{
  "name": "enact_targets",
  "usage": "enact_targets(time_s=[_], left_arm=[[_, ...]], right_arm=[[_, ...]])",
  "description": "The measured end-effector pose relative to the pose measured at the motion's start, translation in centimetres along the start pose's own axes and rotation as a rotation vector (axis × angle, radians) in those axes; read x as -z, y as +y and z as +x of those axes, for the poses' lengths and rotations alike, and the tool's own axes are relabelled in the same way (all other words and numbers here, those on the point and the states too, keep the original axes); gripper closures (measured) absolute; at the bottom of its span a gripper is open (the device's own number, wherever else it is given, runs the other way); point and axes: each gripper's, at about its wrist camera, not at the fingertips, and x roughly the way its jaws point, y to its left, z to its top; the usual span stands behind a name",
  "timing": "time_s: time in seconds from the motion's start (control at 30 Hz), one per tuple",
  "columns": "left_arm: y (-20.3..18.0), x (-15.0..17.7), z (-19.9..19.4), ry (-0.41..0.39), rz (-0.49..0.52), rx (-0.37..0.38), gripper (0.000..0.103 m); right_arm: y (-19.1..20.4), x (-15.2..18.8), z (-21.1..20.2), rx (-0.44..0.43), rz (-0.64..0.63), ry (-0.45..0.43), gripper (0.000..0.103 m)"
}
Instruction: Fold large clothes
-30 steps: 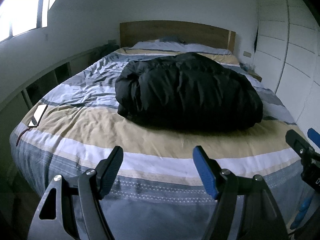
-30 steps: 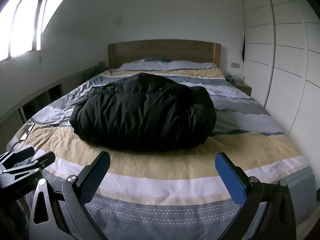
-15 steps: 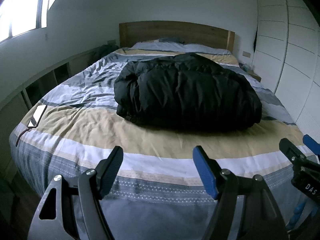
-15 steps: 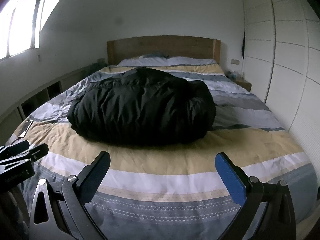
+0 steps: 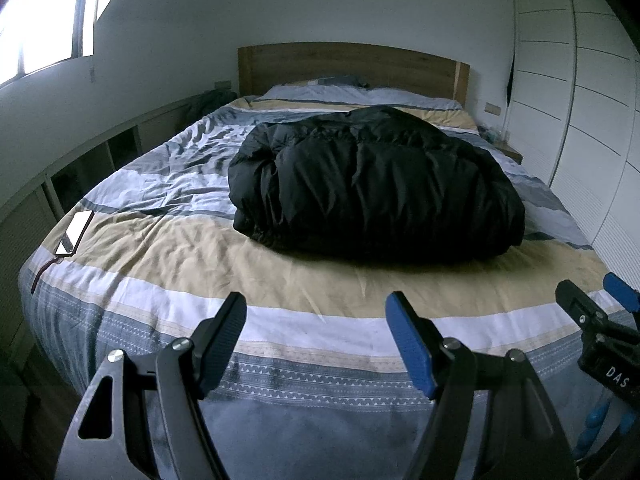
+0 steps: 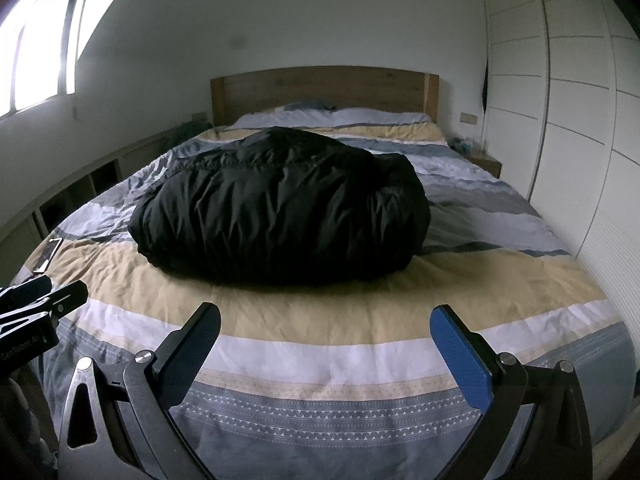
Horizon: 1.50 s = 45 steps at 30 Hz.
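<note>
We see a black puffy jacket lying bundled in a rounded heap near the middle of a bed, on a duvet striped in grey, white and pale yellow. From the right wrist view the same jacket sits across the grey and yellow bands, with the wooden headboard and pillows well behind it.

Our left claw hangs over the foot of the bed with its jaws apart and nothing between them; one pad is black, the other blue. Our right claw is likewise spread wide and empty, above the white and patterned grey bands at the foot end. Neither claw touches the jacket, which lies well apart from both.

In the left wrist view the right claw shows at the right edge, and in the right wrist view the left claw shows at the left edge.

A phone lies flat near the left edge of the bed. White wardrobe doors fill the right wall, a window is bright at upper left, and low open shelves run along the left wall.
</note>
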Motion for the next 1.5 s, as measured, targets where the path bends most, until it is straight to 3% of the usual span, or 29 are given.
enact_targets(time_s=[1.5], left_arm=[[0.5, 0.5, 1.6, 0.025, 0.034, 0.006, 0.032]], right_arm=[[-1.2, -0.1, 0.0, 0.026, 0.007, -0.013, 0.0]])
